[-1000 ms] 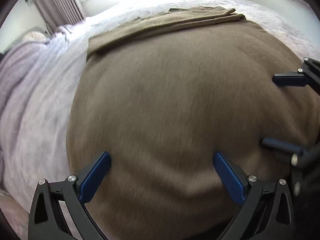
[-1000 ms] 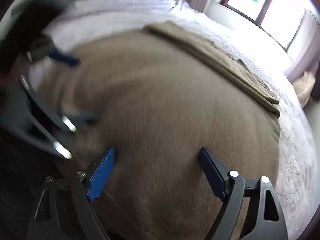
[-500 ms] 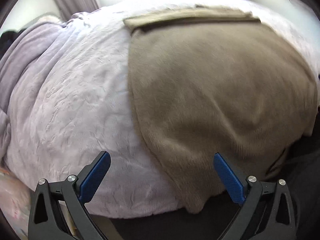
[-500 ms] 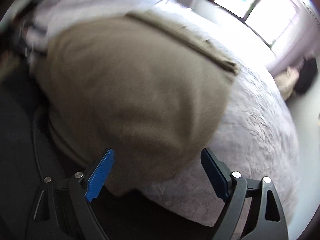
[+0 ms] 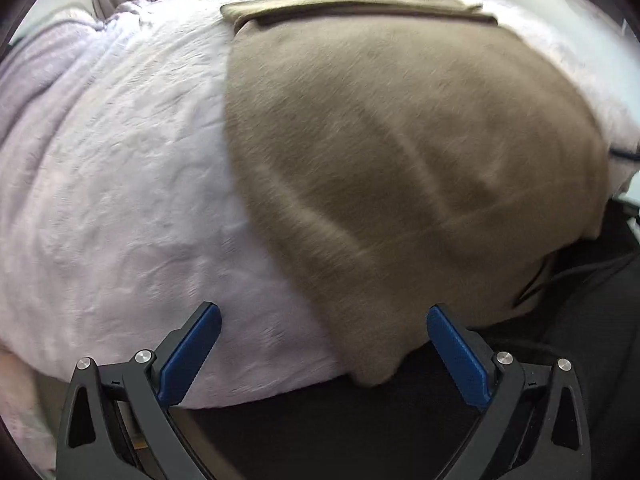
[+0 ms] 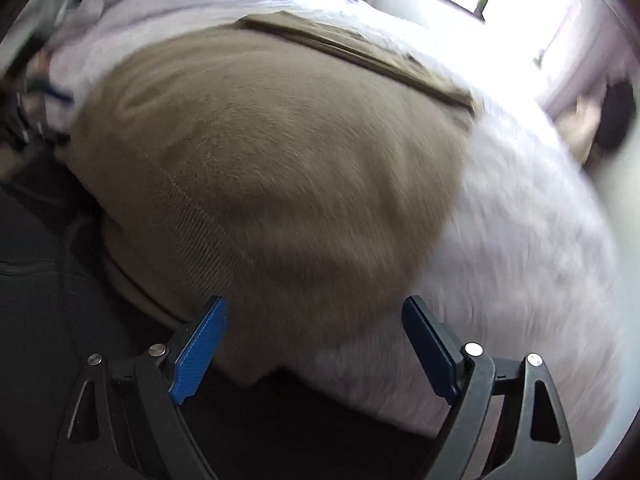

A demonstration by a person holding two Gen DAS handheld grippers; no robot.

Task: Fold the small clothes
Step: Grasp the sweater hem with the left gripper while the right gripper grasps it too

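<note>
Brown knit garment (image 5: 400,152) spread flat on pale bedspread (image 5: 120,184), hem corner draped over bed edge at 6 o'clock. Judged soft, light, limp; best pinched at hem corners. Left gripper (image 5: 324,344) and right gripper (image 6: 316,340) held wide apart, nothing gripped.

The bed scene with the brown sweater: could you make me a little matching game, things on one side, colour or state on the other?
Things:
1. sweater
2. bedspread
3. left gripper
4. pads

Descriptions:
A. blue
B. pale lilac, textured
C. open, holding nothing
D. brown, spread flat, its near edge hanging over the bed's edge

Pairs: 1-D, 2-B, 3-C, 4-A
</note>
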